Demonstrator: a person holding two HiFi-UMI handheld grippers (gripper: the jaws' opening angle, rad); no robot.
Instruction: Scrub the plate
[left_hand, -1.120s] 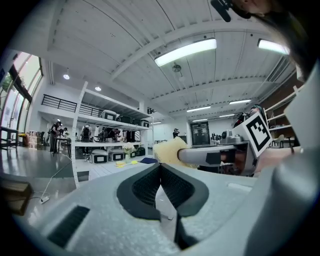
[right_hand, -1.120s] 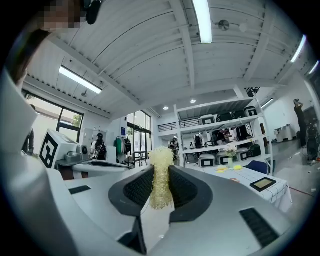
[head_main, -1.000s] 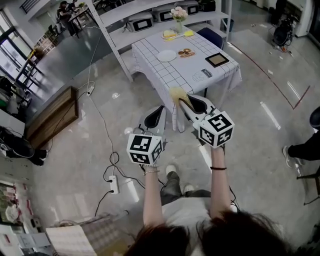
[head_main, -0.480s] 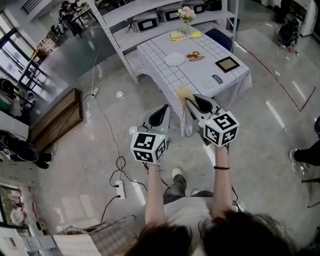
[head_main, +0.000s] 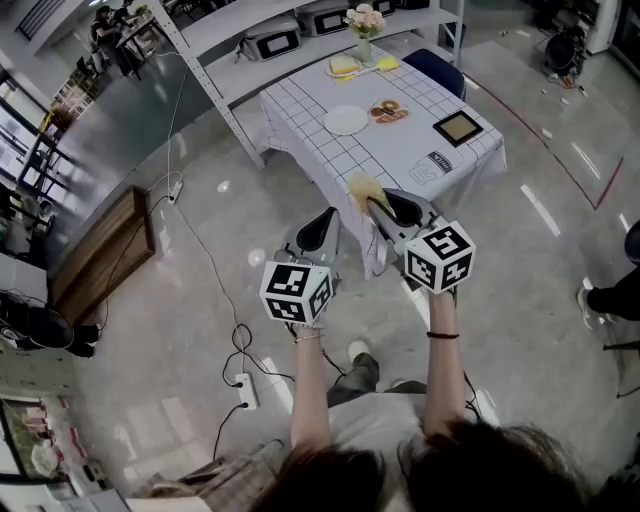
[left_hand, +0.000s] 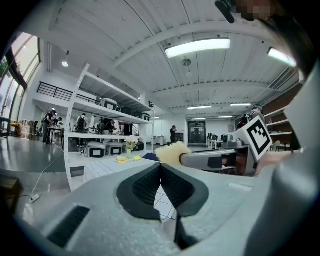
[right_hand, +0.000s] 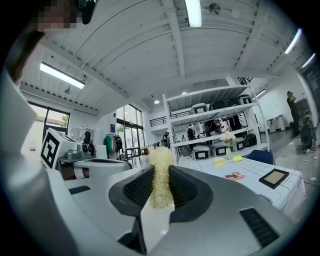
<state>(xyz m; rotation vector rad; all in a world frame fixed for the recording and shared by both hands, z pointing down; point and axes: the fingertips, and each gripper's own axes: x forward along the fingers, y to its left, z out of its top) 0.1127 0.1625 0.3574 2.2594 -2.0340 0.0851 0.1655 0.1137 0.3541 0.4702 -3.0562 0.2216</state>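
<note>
A: Item 1, R gripper (right_hand: 161, 186)?
B: Jaws clamped on yellow fibre scrub pad (right_hand: 160, 172). Pad upright betw. the dark jaw pads, top sticking out past the tips. Held in the air, short of the tabletop (head_main: 420, 150).
A: Item 2, L gripper (left_hand: 160, 182)?
B: Jaws together, pads touching, nothing betw. them. Just beside R gripper, on its left, also in the air.
A: Item 3, plate (head_main: 346, 121)?
B: White, round, flat on the checked cloth of the tabletop. Well apart from both grippers, ahead of them. Too small to tell more.
A: Other stock on tabletop?
B: Dish w/ food (head_main: 388, 111) just beside plate, on its right. Dark framed square (head_main: 459, 127) near the right edge. Vase w/ flowers (head_main: 363, 25) at far end, yellow items (head_main: 346, 67) next to it.
A: Surroundings?
B: Blue chair (head_main: 438, 72) at far-right side. Metal shelving (head_main: 232, 28) behind, w/ boxy appliances. Power strip (head_main: 245, 390) on the floor (head_main: 200, 300).
</note>
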